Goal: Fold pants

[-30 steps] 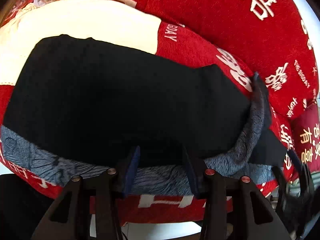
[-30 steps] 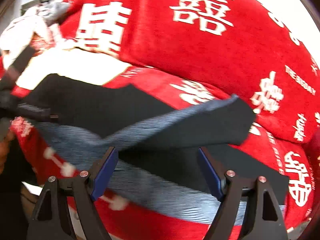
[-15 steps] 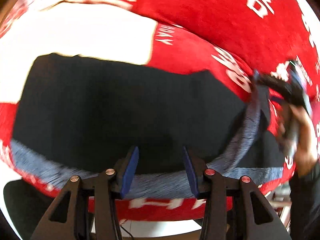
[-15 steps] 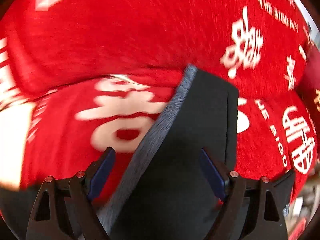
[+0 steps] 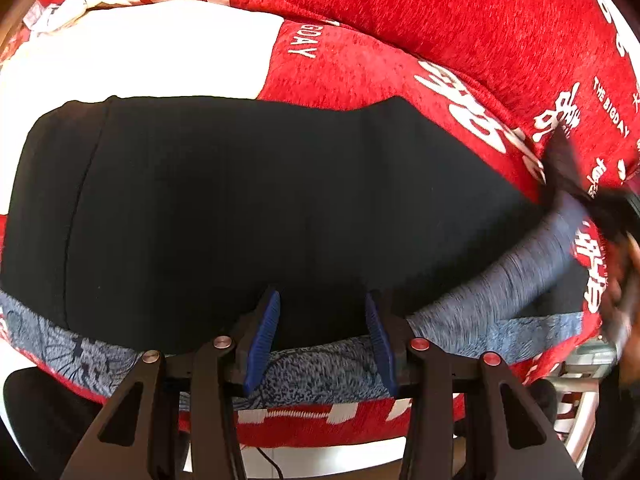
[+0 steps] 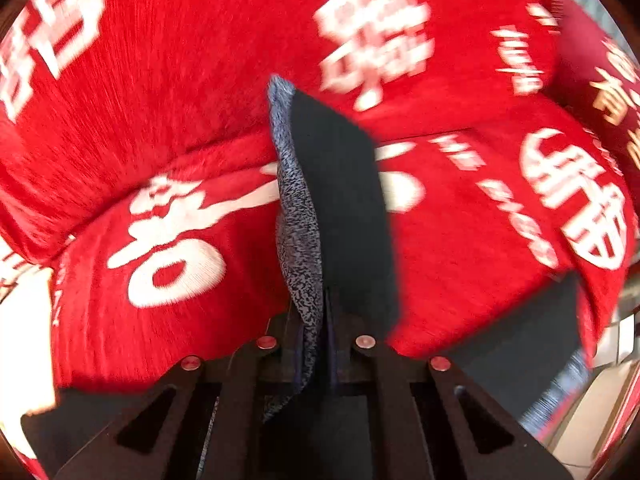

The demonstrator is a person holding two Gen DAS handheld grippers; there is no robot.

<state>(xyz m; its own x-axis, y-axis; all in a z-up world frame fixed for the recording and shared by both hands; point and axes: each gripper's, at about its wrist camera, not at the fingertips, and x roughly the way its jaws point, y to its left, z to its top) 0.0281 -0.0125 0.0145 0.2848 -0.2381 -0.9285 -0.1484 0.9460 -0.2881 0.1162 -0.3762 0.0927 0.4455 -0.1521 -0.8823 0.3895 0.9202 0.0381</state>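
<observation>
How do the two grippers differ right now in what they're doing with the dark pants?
The right gripper is shut on the pants, pinching an upright fold of the leg end; the left gripper stands apart, its blue pads over the gray-lined edge without pinching it. Both point down at the red blanket.

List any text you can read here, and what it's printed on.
"THE BIGDAY": white print on the red cover, left wrist view.
"BIGDAY": same cover, beside the white patch.
Large white Chinese characters: on the cover, not legible to me.
Right wrist view: all lettering blurred.
Pants: no text.
</observation>
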